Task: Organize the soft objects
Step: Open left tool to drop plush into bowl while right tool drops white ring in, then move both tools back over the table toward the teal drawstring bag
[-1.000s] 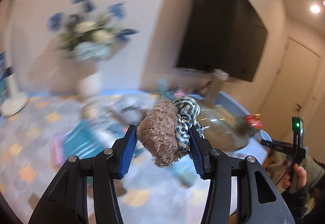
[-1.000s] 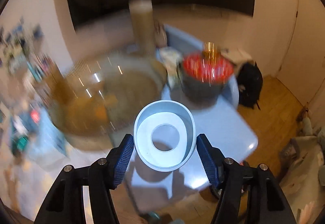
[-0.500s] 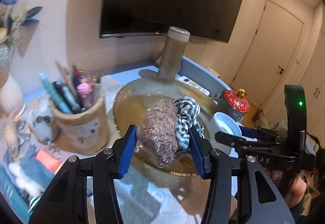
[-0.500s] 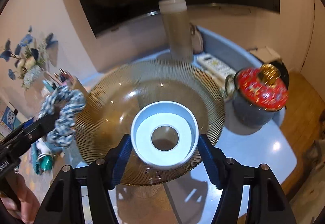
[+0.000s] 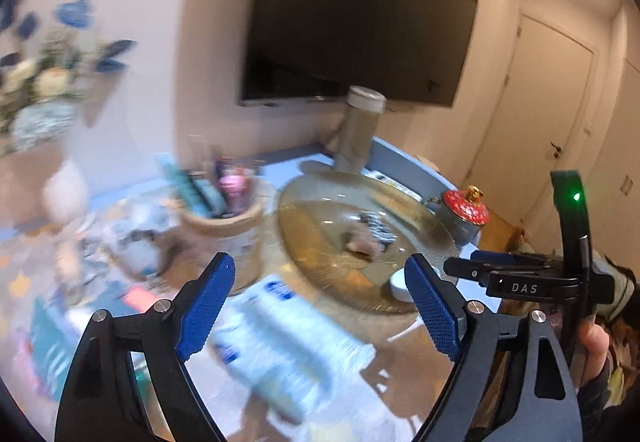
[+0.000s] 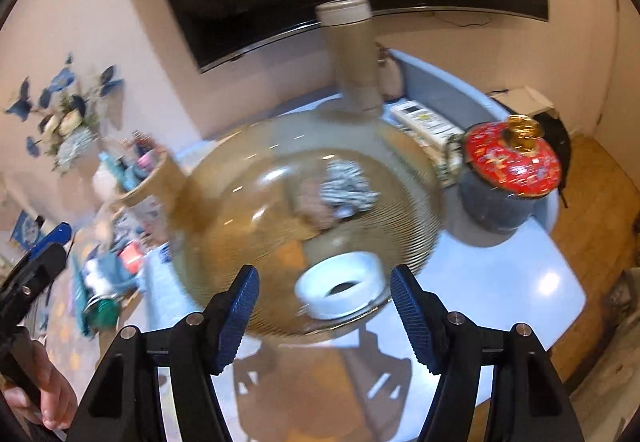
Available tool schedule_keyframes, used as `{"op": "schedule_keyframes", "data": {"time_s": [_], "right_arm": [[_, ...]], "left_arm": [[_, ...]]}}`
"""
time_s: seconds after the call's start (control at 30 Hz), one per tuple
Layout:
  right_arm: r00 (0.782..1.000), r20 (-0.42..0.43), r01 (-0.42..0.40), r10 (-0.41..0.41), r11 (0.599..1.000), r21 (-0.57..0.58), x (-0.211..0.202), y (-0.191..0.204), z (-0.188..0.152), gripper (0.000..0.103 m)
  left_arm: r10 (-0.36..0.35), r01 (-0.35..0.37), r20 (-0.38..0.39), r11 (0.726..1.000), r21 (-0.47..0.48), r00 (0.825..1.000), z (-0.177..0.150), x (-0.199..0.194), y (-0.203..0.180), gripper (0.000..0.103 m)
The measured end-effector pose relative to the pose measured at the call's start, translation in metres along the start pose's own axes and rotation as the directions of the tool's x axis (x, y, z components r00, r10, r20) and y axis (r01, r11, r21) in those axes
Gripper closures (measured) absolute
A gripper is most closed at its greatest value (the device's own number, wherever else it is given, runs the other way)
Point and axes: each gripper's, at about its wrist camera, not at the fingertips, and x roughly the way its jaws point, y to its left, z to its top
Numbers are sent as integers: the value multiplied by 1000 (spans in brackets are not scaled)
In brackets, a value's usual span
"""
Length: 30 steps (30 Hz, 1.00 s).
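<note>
A desk (image 6: 520, 282) is seen beyond both pairs of fingers. On it, a bowl (image 6: 248, 177) holds two scrunchies (image 6: 344, 185) (blurred), ahead of the left gripper (image 5: 320, 306), whose fingers have just been opening, empty. A ring (image 6: 340, 292) lies between the right gripper's (image 6: 324, 316) parted, untouching fingers.

both tongs (image 5: 318, 304) (image 6: 324, 316) are black with blue ribbed pads and silver screws; one reads "das", with a green light.

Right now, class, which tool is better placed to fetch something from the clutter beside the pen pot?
Left, probably: the left tool has just been opening and is empty, scrunchies lie in the bowl, and the clutter is on its side. The right tool faces the white ring.
</note>
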Motion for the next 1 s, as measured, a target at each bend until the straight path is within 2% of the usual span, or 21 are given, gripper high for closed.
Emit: {"op": "schedule_keyframes", "data": {"time_s": [0.13,0.27,0.37,0.47,0.5,0.57,0.67,0.77,0.93,1.0], "right_arm": [[999,-12,-41,40,997,-66,-6,41,-11,36],[994,-39,-107,102,986,-130,-4,89,-26,36],[988,-67,-149,138,969,-197,4,132,-42,36],[980,-101,-191,171,948,-256,15,170,-62,31],[975,-118,-213,187,937,-277,20,185,-68,27],[963,-151,-259,221,913,-316,32,212,-79,26],[946,-198,-317,258,870,-378,53,253,-97,26],[938,-209,-341,276,840,-421,73,283,-110,26],[935,-176,-354,307,815,-459,95,303,-121,26],[927,-174,-375,332,812,-447,101,304,-123,26]], "left_arm": [[74,-73,39,996,-44,996,-13,-48,31,17],[164,-155,83,982,-107,983,-31,-100,67,17],[263,-245,103,956,-164,959,-54,-135,101,12],[357,-331,83,915,-233,930,-79,-156,138,10],[386,-358,65,897,-259,920,-90,-159,152,10],[426,-397,31,865,-307,904,-108,-161,178,10],[447,-428,-37,824,-371,894,-135,-153,215,10],[468,-463,-90,792,-398,879,-156,-134,239,11],[466,-471,-120,778,-417,876,-179,-112,256,11],[450,-460,-127,784,-416,884,-178,-109,259,10]]}}
